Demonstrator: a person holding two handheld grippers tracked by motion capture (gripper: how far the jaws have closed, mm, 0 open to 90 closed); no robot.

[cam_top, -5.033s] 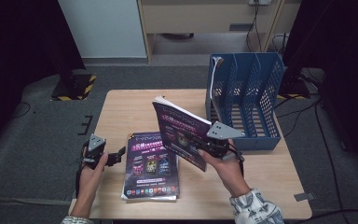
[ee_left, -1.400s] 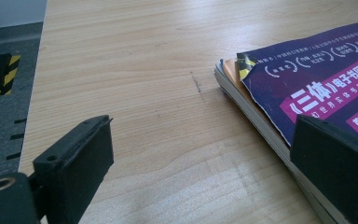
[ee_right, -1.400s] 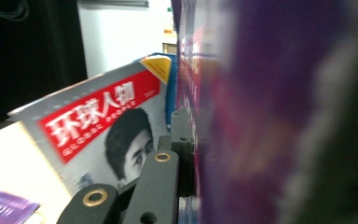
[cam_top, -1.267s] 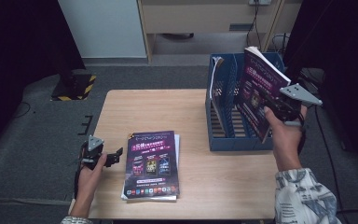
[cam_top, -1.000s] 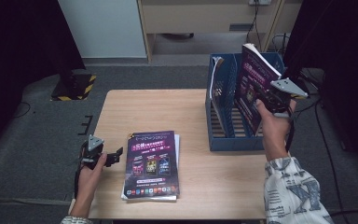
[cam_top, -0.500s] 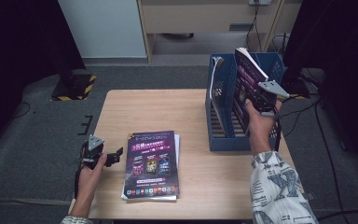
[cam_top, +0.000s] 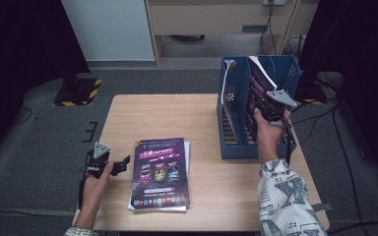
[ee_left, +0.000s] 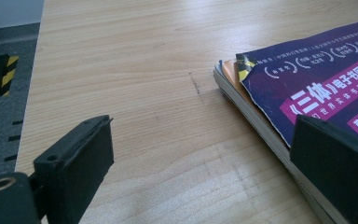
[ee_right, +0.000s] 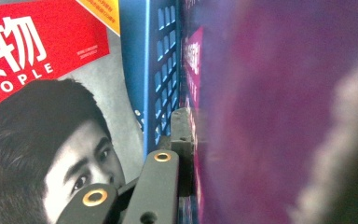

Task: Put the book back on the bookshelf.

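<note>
A blue file rack (cam_top: 232, 118) stands at the table's right side. My right gripper (cam_top: 268, 108) is shut on a purple magazine (cam_top: 257, 81) and holds it upright, partly down in a middle slot of the rack. In the right gripper view the purple magazine (ee_right: 279, 112) presses against the jaw, beside a blue divider (ee_right: 156, 70) and a magazine with a red cover (ee_right: 37, 42) one slot over. A stack of magazines (cam_top: 161, 172) lies flat near the front edge, seen close as the stack (ee_left: 307, 88). My left gripper (cam_top: 119, 164) rests open left of the stack, its jaws holding nothing (ee_left: 200, 158).
The wooden table (cam_top: 162, 115) has bare room behind the stack and left of the rack. A grey floor surrounds it, with a black-and-yellow block (cam_top: 76, 91) at far left. Cables trail on the floor right of the rack.
My right gripper lifted the purple magazine from the table's middle, carried it over the rack, and has now lowered it into a slot. The left gripper has stayed still.
</note>
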